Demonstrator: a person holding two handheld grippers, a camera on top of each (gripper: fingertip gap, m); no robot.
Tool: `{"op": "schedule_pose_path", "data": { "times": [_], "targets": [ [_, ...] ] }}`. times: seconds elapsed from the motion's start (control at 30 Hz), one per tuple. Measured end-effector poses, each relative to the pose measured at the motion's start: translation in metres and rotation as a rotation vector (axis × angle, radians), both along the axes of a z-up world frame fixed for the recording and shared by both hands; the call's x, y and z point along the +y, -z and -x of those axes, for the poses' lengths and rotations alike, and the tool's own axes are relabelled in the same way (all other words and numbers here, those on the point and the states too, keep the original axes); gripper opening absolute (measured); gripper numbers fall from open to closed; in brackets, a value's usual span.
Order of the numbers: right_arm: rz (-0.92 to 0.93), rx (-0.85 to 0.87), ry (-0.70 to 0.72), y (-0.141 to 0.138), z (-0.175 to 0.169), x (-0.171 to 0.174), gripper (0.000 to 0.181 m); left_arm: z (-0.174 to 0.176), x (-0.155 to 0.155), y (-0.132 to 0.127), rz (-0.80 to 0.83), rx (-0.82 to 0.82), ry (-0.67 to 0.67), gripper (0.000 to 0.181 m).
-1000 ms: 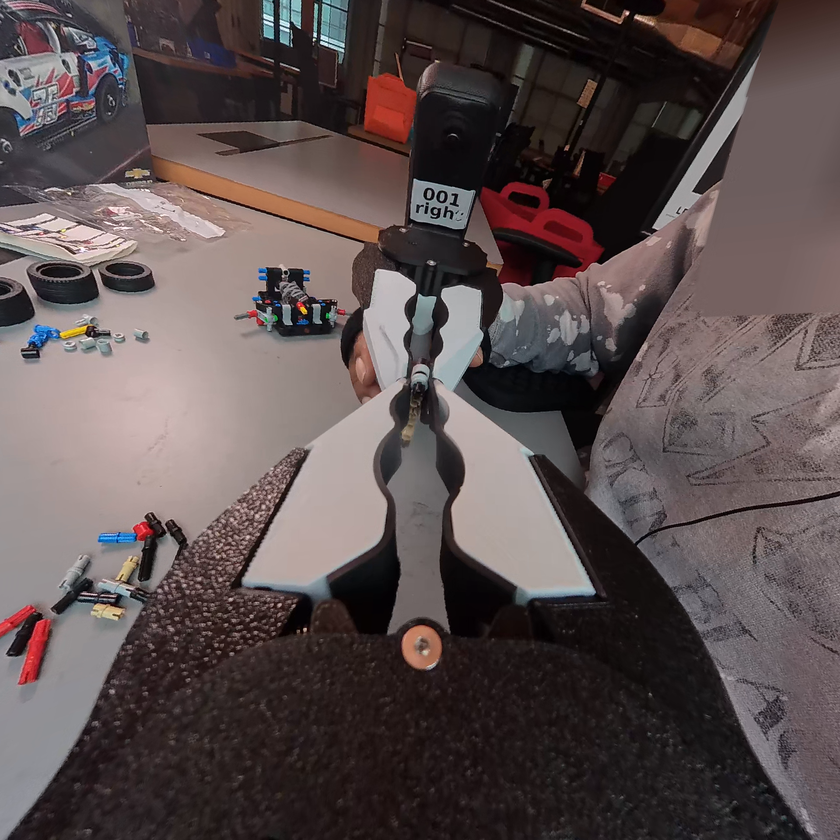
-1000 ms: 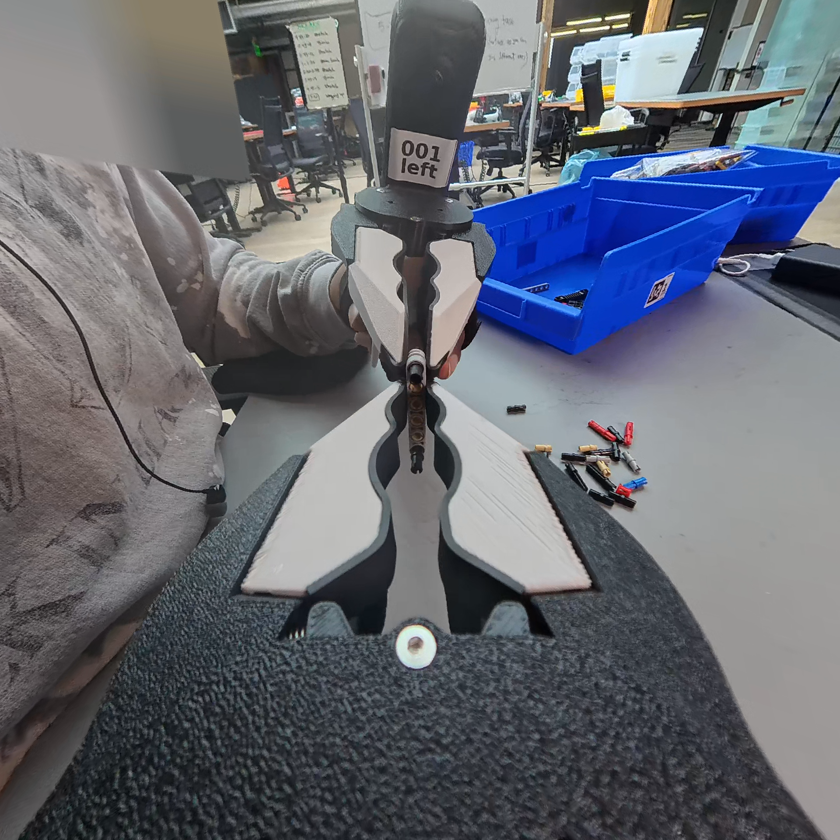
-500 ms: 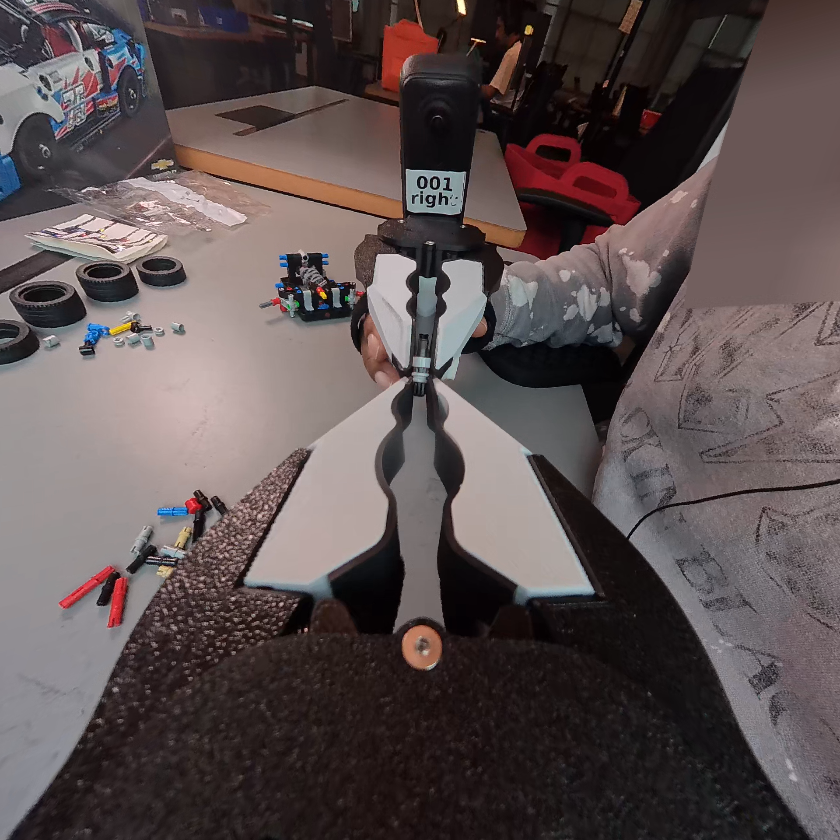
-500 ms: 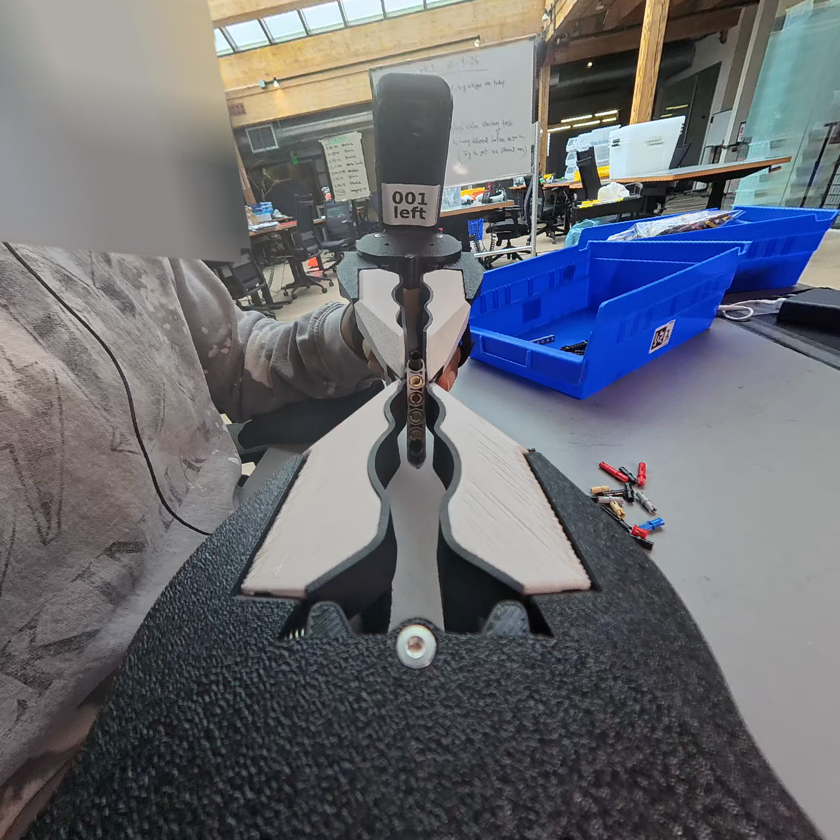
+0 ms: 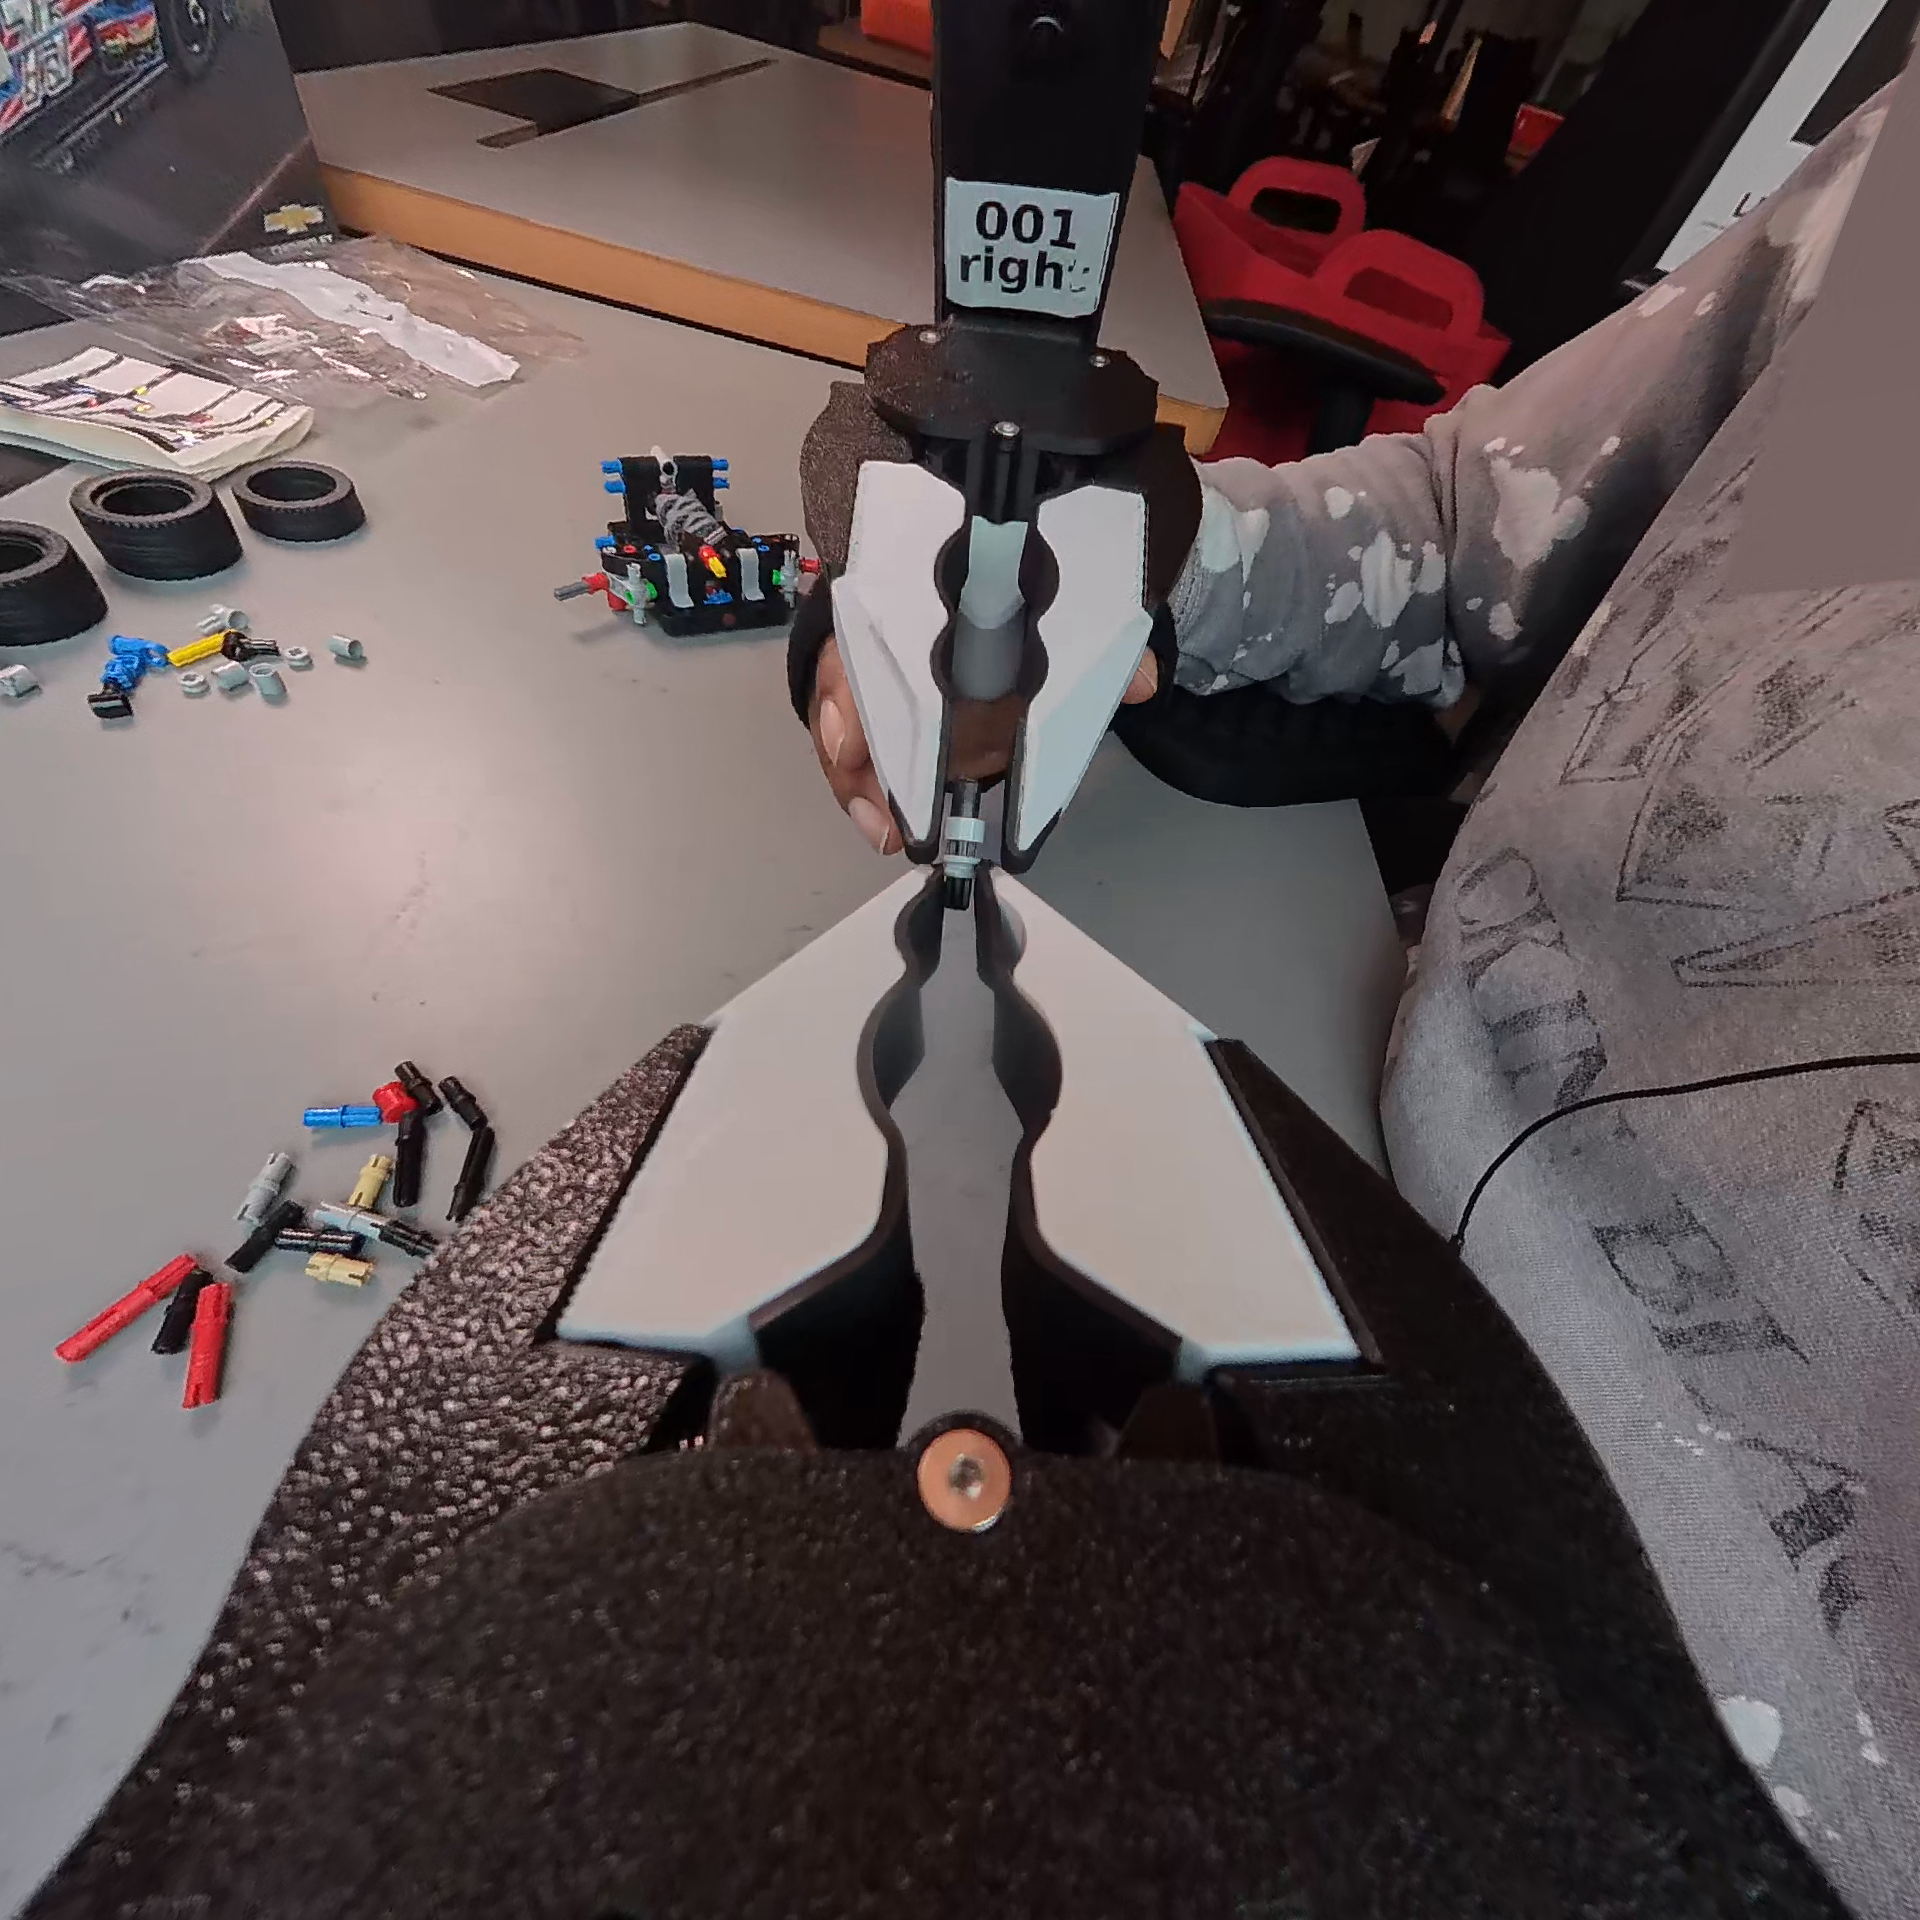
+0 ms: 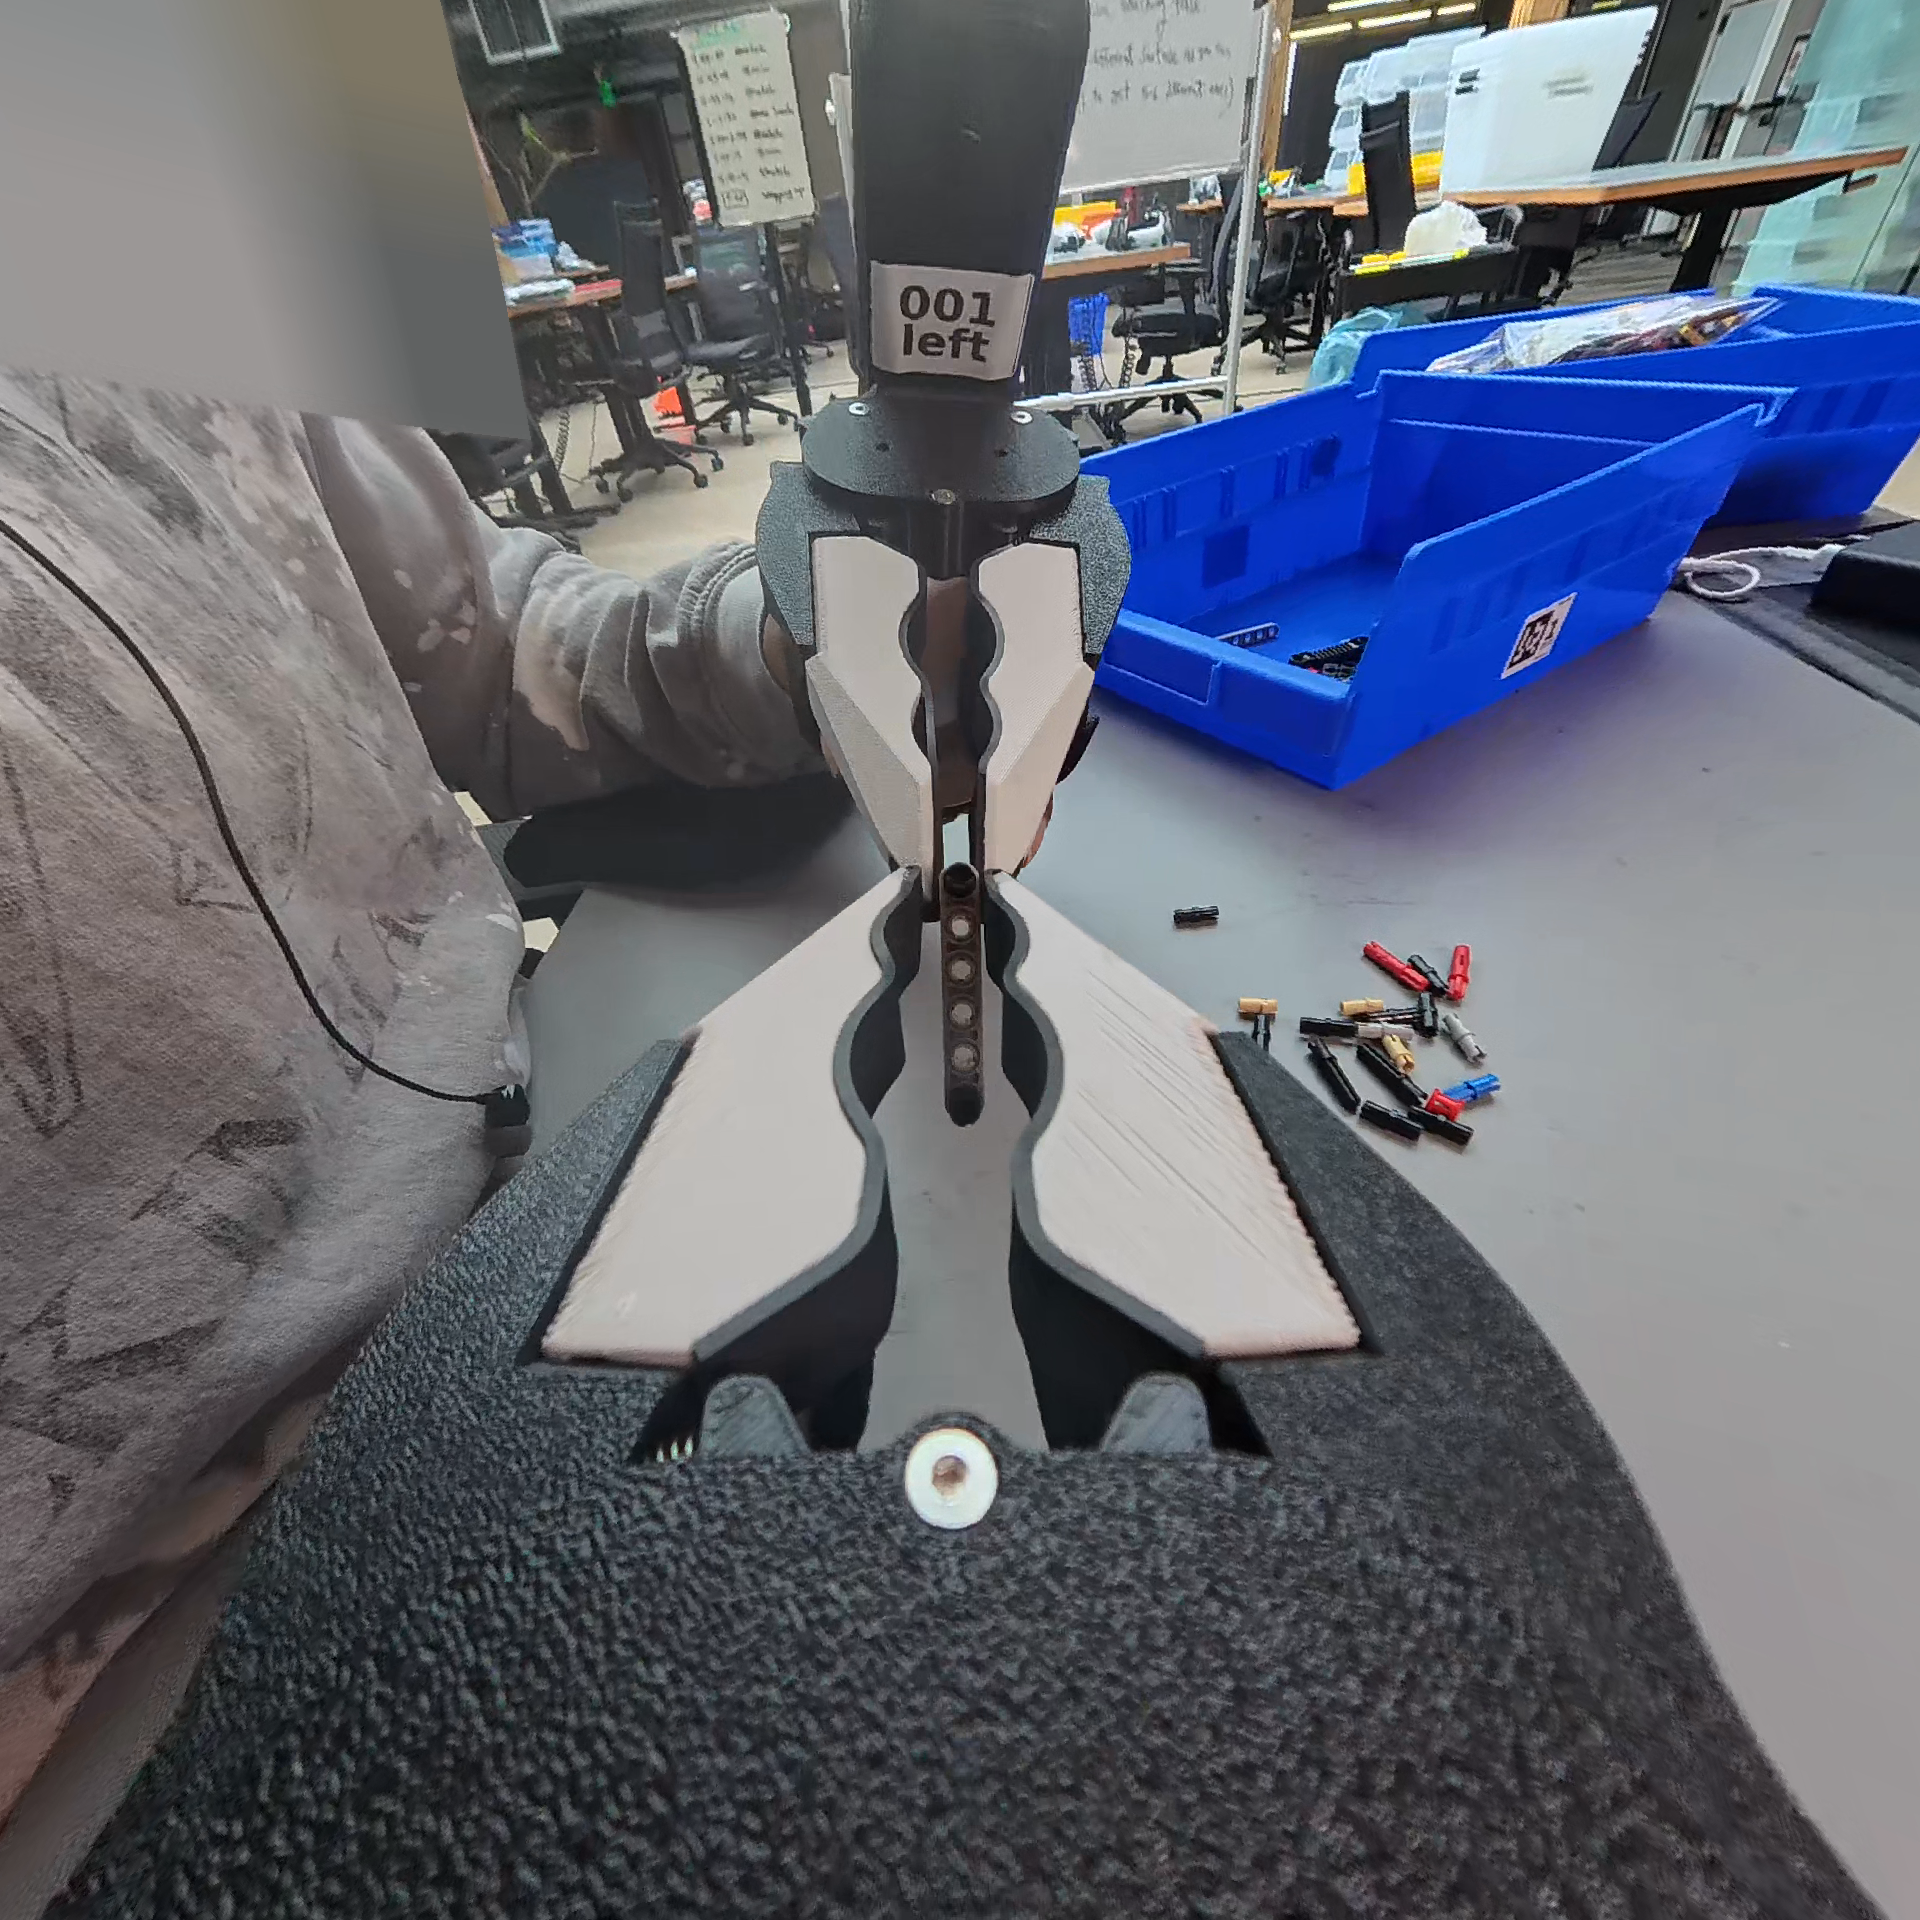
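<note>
Black beam (image 6: 958, 1003) clamped in right jaws; left jaws apparently pinch its pin (image 5: 960, 837).

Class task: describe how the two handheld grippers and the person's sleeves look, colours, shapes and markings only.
Each gripper, left gripper and right gripper, has a black pebble-textured body, two pale wedge-shaped fingers with wavy black-lined inner edges, a silver screw, and a black handle bearing a white label. The sleeves are grey with white bleach-like splotches.

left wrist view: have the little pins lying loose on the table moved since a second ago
No. The pins lie the same way from the tyres and the small model as before; only the camera has shifted.
</note>
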State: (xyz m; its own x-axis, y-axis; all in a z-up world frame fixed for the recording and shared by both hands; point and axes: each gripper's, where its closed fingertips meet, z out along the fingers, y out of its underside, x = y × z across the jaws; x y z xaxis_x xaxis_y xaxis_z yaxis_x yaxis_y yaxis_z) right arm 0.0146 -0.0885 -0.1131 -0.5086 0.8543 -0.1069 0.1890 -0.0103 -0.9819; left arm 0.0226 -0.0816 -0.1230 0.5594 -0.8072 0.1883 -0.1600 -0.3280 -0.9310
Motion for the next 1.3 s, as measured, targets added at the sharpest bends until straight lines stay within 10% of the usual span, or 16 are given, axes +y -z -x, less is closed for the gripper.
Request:
{"op": "schedule_pose_path", "data": {
  "times": [0.8,0.87,1.3],
  "targets": [
    [0.106,0.191,0.064,-0.046,-0.012,0.027,0.006,0.02,0.005,-0.03,-0.042,-0.191,-0.061,0.0],
    [0.082,0.148,0.048,-0.035,-0.005,0.017,0.006,0.009,0.007,-0.035,-0.058,-0.204,-0.044,0.022],
    [0.63,-0.001,0.033,-0.034,0.014,0.018,0.006,0.014,0.013,-0.038,-0.468,0.266,-0.219,0.008]
  ]
}}
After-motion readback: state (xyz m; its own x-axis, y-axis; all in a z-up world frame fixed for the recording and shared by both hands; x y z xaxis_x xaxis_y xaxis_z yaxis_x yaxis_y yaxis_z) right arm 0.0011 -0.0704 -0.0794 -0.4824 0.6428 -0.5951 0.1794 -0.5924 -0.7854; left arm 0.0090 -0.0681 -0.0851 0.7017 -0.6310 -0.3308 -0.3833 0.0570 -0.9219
